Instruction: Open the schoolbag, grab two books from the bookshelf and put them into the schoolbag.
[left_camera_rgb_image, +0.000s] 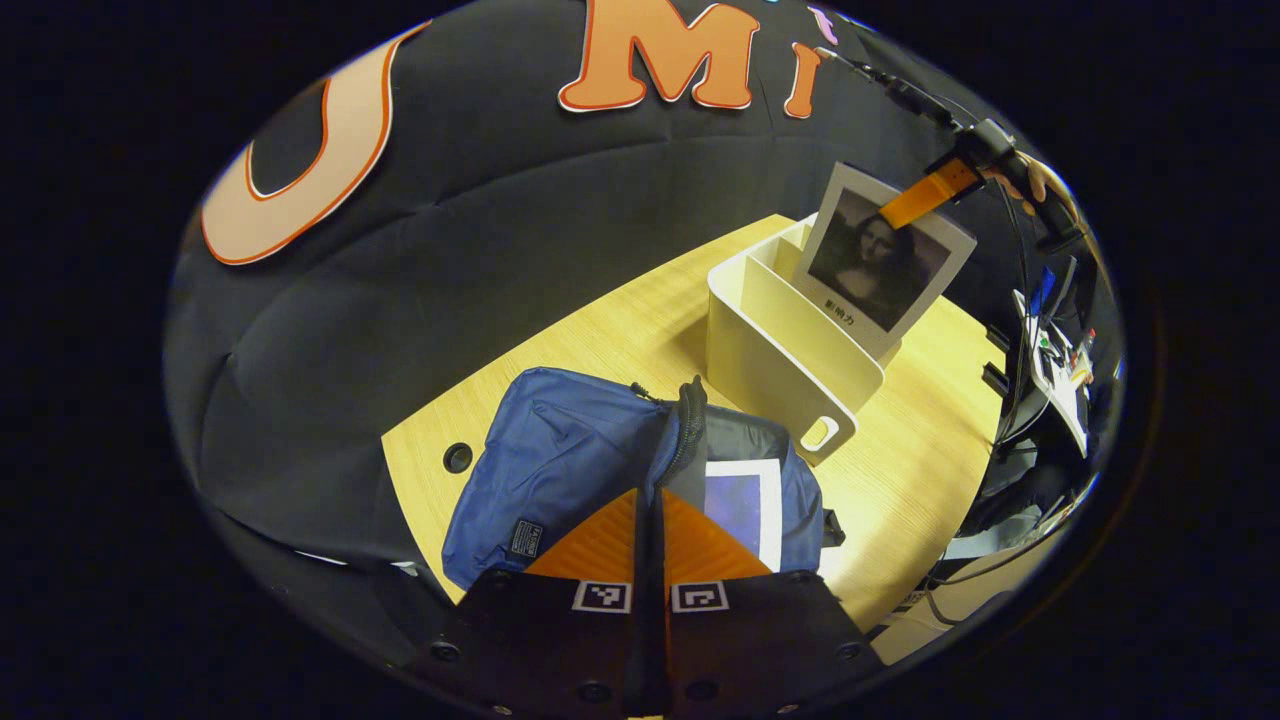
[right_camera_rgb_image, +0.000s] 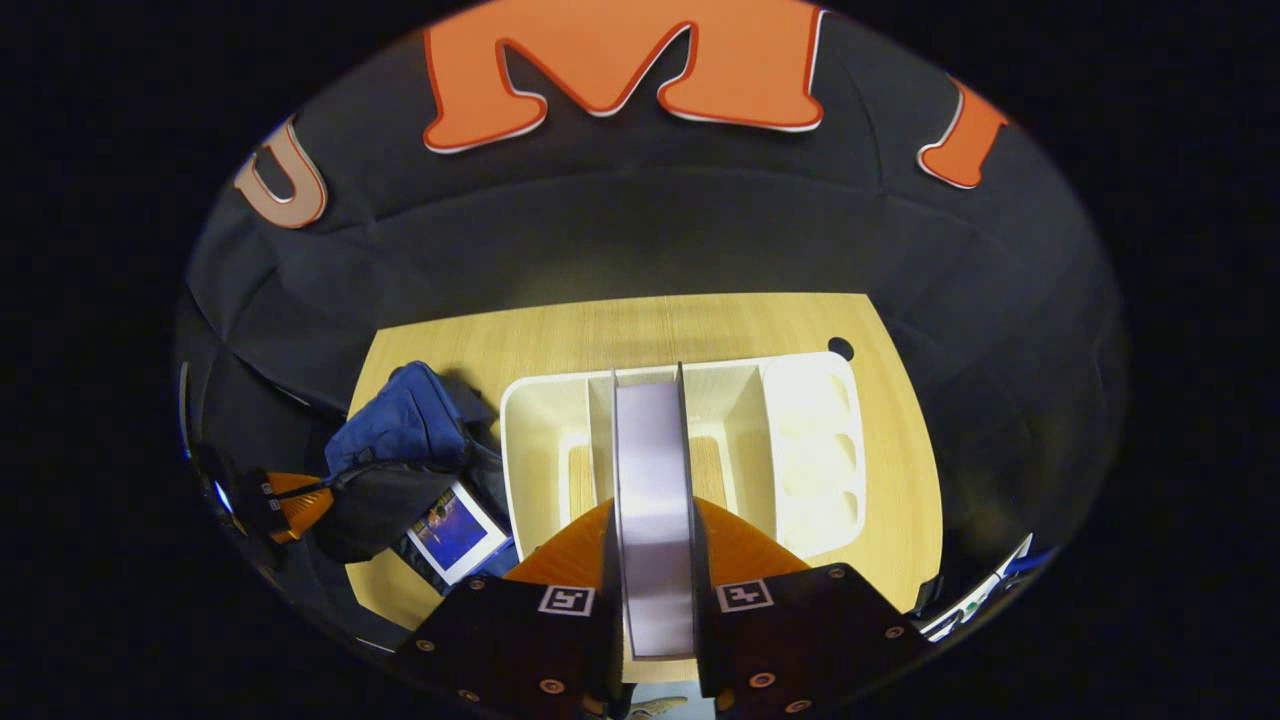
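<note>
— Where's the second book (left_camera_rgb_image: 885, 262)?

— Clamped in the right gripper (right_camera_rgb_image: 654, 560), both fingers pressed on its covers, held upright over the white bookshelf (right_camera_rgb_image: 800, 440), its lower edge down in a slot.

— And the schoolbag (left_camera_rgb_image: 570, 450)?

— Blue, unzipped, lying on the wooden table (left_camera_rgb_image: 920, 450) just beside the shelf. A book with a blue cover (left_camera_rgb_image: 745, 505) sits inside its mouth.

— The left gripper (left_camera_rgb_image: 650, 530)?

— Its orange fingers are pinched on the bag's zipper edge, holding the mouth open
</note>
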